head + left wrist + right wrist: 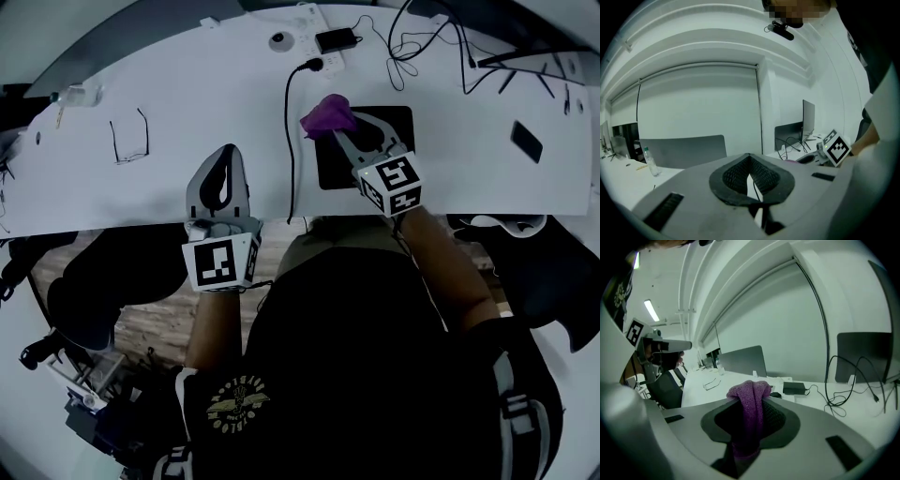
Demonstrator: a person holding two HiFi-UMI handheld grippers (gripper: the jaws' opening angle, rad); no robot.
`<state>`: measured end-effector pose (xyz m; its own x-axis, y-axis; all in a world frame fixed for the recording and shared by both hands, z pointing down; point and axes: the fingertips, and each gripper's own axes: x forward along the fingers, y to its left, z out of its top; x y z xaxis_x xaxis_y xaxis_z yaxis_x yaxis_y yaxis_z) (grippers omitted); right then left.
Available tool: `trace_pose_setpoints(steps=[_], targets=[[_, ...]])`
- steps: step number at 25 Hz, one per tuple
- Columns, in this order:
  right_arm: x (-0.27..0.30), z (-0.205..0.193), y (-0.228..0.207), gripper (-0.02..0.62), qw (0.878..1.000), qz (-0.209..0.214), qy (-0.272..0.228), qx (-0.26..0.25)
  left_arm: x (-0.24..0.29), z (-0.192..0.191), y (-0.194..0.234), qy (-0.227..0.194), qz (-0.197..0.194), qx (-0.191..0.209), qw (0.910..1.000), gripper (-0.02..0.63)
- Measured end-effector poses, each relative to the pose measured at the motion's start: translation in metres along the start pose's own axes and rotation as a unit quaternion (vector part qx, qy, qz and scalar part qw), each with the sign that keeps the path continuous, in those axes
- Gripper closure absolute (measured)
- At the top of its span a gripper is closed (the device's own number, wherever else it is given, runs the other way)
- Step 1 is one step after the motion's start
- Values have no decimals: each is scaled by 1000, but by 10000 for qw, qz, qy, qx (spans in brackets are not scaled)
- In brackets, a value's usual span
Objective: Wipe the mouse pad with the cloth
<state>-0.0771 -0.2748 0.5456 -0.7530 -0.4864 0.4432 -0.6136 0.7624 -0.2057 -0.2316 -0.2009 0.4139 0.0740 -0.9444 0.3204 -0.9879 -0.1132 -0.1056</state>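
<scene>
The black mouse pad (397, 123) lies on the white table (187, 103), right of centre. My right gripper (341, 126) reaches over the pad's far left part and is shut on a bunched purple cloth (327, 115). The right gripper view shows the cloth (751, 397) pinched between the jaws of that gripper (757, 398), bulging above the tips and hanging down behind them. My left gripper (229, 153) rests over the table's near edge, left of the pad, apart from it. Its jaws meet at the tips (749, 158) with nothing between them.
A black cable (290, 141) runs from the near edge to a power strip and adapter (335, 39) at the back. Glasses (129, 137) lie at the left, a bottle (79, 95) at the far left, a phone (525, 141) at the right, and tangled wires (427, 37) behind the pad.
</scene>
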Motion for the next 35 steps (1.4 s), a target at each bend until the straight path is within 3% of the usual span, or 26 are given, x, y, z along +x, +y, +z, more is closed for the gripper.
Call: trace_pose_setpoints(steps=[7,13,24,35], targets=[[40,-51,2,500,9983,129,515,232,-8,-14,7,207,164,18,9996,604],[59,-95,-11,500,9929,-76,1161,237,-8,-21,10,190,187,41,9996,604],[8,-138,-100,500,9800,-1158,1518,563,5,-14,-13,150,-78,154,9997,604],[-66,-164,-187,500,9573,-2234,1579,939,14,-4,-32,157,-343,220,9990,604]])
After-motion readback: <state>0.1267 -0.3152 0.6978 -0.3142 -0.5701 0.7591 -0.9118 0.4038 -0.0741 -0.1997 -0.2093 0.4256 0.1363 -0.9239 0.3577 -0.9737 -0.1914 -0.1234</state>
